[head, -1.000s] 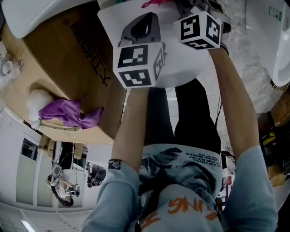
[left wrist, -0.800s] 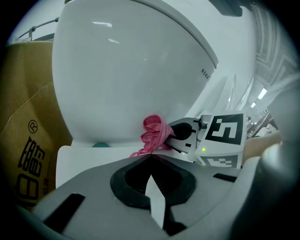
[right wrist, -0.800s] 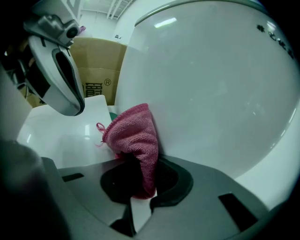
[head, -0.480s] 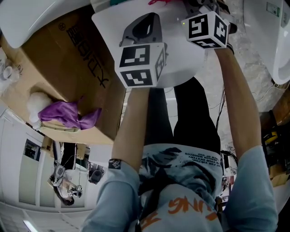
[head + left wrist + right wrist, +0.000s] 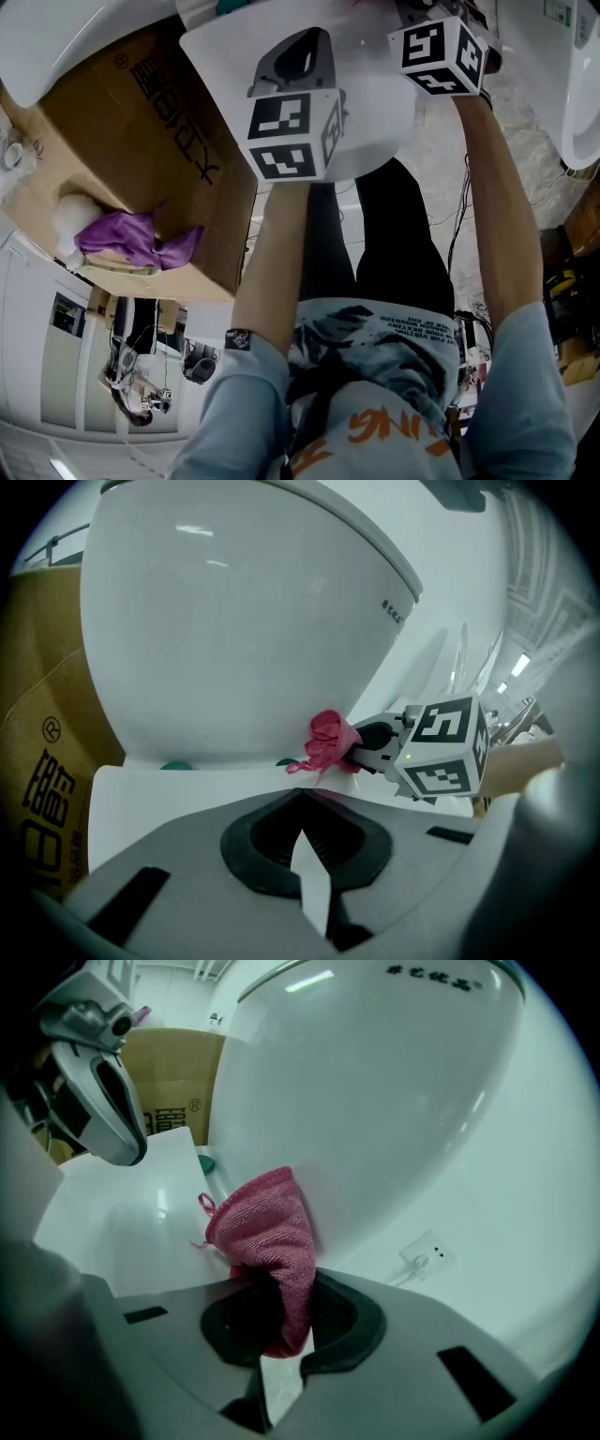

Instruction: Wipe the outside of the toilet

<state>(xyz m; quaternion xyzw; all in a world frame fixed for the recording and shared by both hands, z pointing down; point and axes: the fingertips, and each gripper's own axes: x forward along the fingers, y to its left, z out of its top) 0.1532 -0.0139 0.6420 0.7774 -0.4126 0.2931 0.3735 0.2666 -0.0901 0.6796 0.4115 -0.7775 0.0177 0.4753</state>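
Shifted sideways, right gripper (image 5: 284, 1290) clamps a pink microfibre cloth (image 5: 265, 1232) against the white ceramic toilet bowl (image 5: 394, 1101); left gripper (image 5: 302, 797) closed, empty.

The right gripper (image 5: 354, 749) pinches a pink cloth (image 5: 325, 741) against the toilet (image 5: 234, 621) (cardboard box (image 5: 37, 761) left of the toilet).

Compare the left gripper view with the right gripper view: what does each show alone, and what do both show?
Left gripper view only: the left tool with its jaws shut and empty, and the right tool with its marker cube. Right gripper view only: a wall socket. Both: the white toilet, the pink cloth held against it by the right tool, and the cardboard box.
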